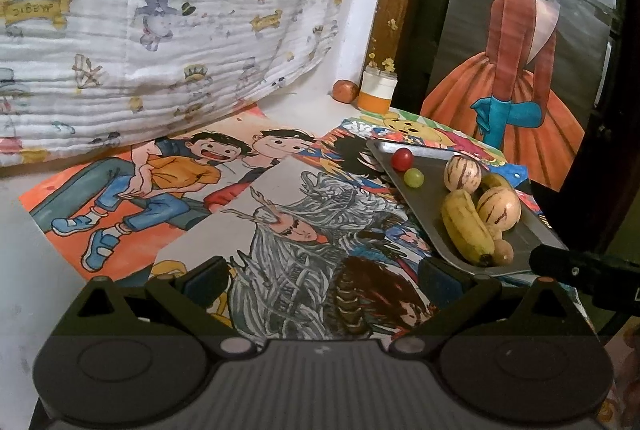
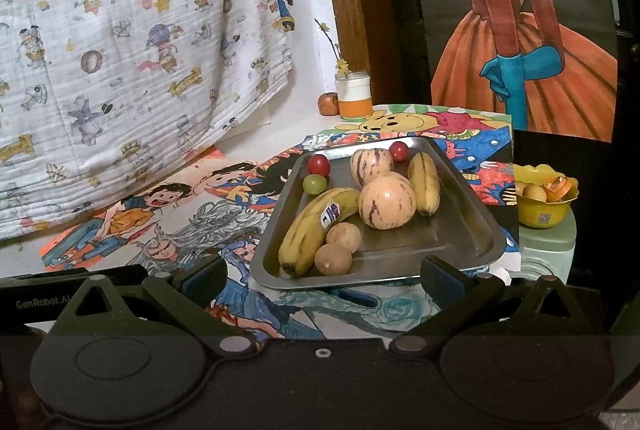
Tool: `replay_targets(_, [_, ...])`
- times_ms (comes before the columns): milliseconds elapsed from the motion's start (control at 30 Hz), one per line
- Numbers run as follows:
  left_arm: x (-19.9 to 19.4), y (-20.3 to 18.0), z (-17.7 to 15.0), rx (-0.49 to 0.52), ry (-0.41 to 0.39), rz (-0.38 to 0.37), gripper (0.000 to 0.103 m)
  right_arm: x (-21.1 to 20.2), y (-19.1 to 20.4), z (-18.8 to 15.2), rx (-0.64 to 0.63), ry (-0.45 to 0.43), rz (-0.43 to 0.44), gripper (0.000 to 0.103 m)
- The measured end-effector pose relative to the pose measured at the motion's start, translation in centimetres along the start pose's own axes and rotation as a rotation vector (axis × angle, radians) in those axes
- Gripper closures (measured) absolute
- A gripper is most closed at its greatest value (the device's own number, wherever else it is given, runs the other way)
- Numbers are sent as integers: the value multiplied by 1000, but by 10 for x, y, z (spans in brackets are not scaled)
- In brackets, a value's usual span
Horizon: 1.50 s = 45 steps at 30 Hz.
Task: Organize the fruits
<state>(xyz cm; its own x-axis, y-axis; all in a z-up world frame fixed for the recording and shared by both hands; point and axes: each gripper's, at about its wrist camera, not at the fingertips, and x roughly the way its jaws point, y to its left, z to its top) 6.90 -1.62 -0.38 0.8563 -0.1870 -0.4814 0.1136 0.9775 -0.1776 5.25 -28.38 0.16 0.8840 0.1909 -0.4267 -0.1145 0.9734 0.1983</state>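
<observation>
Both claws, left [image 1: 324, 280] and right [image 2: 324, 276], are spread wide and empty, low over the bench. Tray [image 2: 460, 230], right of centre, holds bananas [image 2: 316, 226], melons [image 2: 386, 202], tomatoes [image 2: 319, 165].

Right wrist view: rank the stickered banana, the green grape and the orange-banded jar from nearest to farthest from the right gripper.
1. Stickered banana, at the tray's near left, closest to the right gripper.
2. Green grape, farther back on the tray's left side.
3. Orange-banded jar, beyond the tray by the wall.
</observation>
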Motion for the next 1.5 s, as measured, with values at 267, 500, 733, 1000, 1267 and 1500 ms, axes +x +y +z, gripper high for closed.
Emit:
replay_targets(267, [-3, 1, -2, 4, -1, 8, 0, -5, 4, -3, 1, -8, 1, 1])
replay_targets(500, [-6, 5, -3, -8, -4, 15, 0, -7, 7, -4, 10, -10, -11, 1])
replay_targets(733, [-7, 9, -4, -16, -7, 19, 0, -5, 12, -5, 2, -11, -8, 1])
replay_targets(1000, [-9, 12, -6, -18, -9, 22, 0, -5, 14, -7, 8, -15, -10, 1])
replay_targets(1267, [-10, 13, -6, -17, -11, 25, 0, -6, 14, -9, 7, -12, -9, 1])
replay_targets(1500, [-10, 14, -7, -16, -12, 25, 0, -6, 14, -9, 7, -12, -8, 1])
